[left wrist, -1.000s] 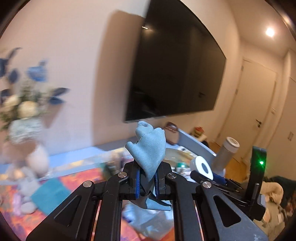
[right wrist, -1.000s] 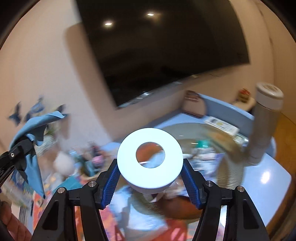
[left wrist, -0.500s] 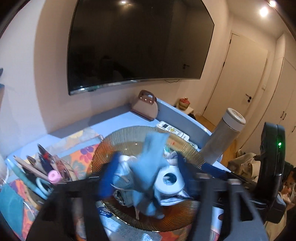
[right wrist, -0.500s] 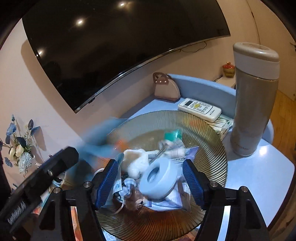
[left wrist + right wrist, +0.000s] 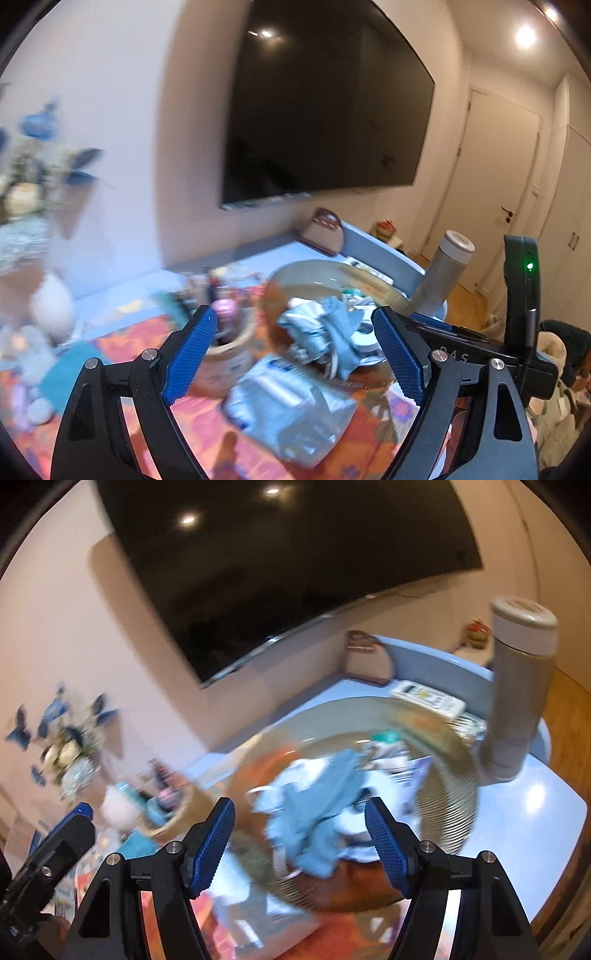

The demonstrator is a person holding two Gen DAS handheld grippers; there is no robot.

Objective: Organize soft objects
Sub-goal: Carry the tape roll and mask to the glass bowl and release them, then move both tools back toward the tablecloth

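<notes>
Wall television, upright flask, remote

Light-blue cloth in ribbed amber bowl; orange floral mat

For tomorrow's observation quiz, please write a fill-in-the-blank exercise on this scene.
1. The light blue cloth lies in the ribbed amber glass ____.
2. The jaws of the left gripper and the right gripper stand ____.
3. The tall beige flask stands ____ on the blue table.

Missing words: bowl; open; upright
</notes>
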